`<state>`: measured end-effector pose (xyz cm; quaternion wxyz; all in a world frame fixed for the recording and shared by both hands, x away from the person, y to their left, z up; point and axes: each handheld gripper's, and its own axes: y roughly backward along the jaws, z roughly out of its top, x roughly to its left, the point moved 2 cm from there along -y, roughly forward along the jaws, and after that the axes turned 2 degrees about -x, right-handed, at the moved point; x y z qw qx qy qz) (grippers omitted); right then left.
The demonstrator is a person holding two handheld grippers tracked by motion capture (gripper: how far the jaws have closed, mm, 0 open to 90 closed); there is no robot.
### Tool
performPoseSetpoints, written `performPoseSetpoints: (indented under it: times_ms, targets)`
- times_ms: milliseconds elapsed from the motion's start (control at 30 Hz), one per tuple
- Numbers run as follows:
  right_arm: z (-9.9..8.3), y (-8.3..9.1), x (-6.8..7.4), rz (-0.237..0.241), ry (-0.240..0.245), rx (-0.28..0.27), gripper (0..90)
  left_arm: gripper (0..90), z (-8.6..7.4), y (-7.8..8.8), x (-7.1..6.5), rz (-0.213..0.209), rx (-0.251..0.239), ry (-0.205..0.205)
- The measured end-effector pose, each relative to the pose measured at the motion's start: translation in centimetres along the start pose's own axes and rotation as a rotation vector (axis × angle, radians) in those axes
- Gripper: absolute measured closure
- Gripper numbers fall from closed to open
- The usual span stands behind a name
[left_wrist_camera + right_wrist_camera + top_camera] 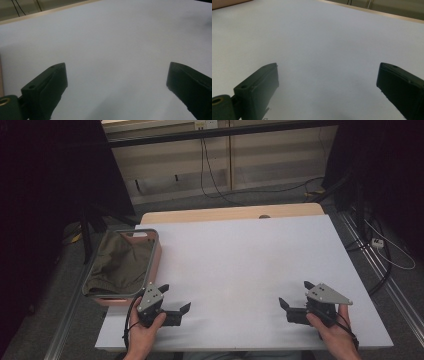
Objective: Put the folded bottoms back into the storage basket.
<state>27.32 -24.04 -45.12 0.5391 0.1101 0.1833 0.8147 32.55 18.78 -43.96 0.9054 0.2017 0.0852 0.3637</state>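
two things matter on your desk [240,250] right now: its wide white top, bare across the middle, and the basket [152,257] at its left edge with a dark olive cloth [120,265] slumped inside. your left tool [172,300] sits just beside the basket's near corner, and your right tool [295,297] rests well apart from it, near the right front of the desk. this looks like the very start, with nothing picked up yet and the cloth untouched in the basket. next you'd likely swing the left tool over the basket rim and come down onto a fold of the cloth, keeping clear of the grey frame. in the left gripper view the jaws stand spread wide over bare white surface, holding nothing; the right gripper view shows the same for your right tool, wide apart and empty.
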Motion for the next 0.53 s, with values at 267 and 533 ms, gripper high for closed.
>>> performPoseSetpoints:
  times_ms: [267, 533]
  targets:
    - [-0.75, 0.61, -0.50, -0.014, -0.008, -0.028, 2.9, 3.6, -0.15, 0.28, 0.32, -0.013, -0.009, 0.016]
    - [-0.37, 0.24, -0.16, -0.004, -0.019, -0.050, 2.9, 3.6, -0.40, -0.05, 0.30, -0.014, 0.005, 0.014]
